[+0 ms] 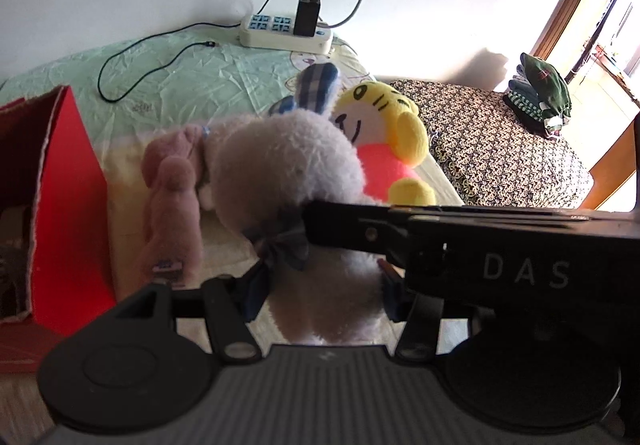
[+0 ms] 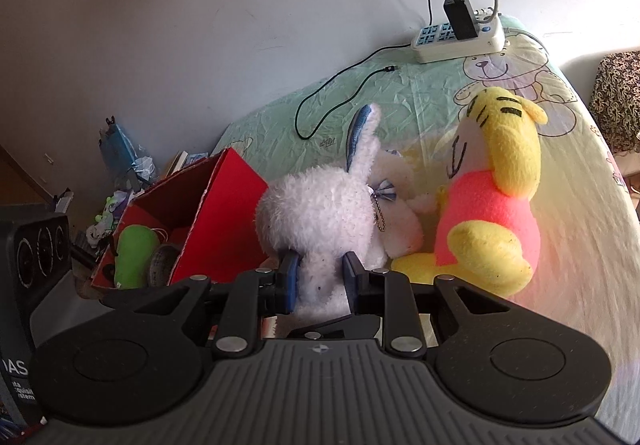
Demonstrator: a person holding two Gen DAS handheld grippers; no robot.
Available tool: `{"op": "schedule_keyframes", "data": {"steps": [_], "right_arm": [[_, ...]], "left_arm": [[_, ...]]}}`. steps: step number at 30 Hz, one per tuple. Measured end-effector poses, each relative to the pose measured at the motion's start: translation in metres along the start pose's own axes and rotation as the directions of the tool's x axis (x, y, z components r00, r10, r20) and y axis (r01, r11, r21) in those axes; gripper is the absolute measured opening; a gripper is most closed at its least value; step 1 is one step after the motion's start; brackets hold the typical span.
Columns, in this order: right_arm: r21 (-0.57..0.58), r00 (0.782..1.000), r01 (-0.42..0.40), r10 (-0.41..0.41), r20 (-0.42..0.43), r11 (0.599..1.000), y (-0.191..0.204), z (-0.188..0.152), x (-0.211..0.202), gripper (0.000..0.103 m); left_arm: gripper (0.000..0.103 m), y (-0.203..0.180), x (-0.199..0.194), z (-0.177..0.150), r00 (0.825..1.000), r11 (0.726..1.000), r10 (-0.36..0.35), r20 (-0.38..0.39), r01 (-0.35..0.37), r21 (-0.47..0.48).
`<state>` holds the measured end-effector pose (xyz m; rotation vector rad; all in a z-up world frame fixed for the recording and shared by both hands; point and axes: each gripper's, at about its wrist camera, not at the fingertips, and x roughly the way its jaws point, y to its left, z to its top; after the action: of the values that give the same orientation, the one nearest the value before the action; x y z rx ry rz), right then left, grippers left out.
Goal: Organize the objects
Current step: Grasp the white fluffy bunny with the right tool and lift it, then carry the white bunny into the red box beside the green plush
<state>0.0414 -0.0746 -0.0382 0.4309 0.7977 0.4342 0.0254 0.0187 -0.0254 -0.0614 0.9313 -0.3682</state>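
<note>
A white plush rabbit [image 1: 280, 165] with blue-checked ears hangs just above the bed sheet [image 1: 180, 65]. My left gripper [image 1: 320, 285] is shut on its lower fur, blue pads on both sides. My right gripper [image 2: 320, 277] is shut on a narrow part of the same rabbit [image 2: 320, 213], and in the left wrist view the right gripper [image 1: 320, 223] reaches in from the right. A pink plush [image 1: 172, 205] lies against the rabbit's left side. Right of the rabbit lies a yellow tiger plush [image 2: 492, 205] in a pink shirt. The open red box [image 2: 224, 213] stands at the left, holding a green toy [image 2: 134, 257].
A white power strip [image 1: 286, 31] with a black charger and a loose black cable [image 1: 132, 61] lies at the sheet's far edge by the wall. A dark patterned cover [image 1: 500, 149] with folded green clothes [image 1: 540, 101] is to the right. Clutter [image 2: 120, 173] stands left of the box.
</note>
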Motion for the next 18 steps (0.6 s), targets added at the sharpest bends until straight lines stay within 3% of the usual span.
{"op": "schedule_keyframes", "data": {"steps": [9,18], "right_arm": [[-0.054,0.995,-0.082,0.084,0.050,0.995,0.032,-0.010,-0.005,0.026],[-0.134,0.984,-0.103,0.120,0.130,0.986,0.088,-0.019,0.001,0.026]], "left_arm": [[0.053,0.010,-0.044,-0.016,0.994,0.997,0.071,0.087,-0.069,-0.020],[0.053,0.044,-0.095,-0.023,0.981,0.996,0.089,0.174,-0.087,-0.019]]}}
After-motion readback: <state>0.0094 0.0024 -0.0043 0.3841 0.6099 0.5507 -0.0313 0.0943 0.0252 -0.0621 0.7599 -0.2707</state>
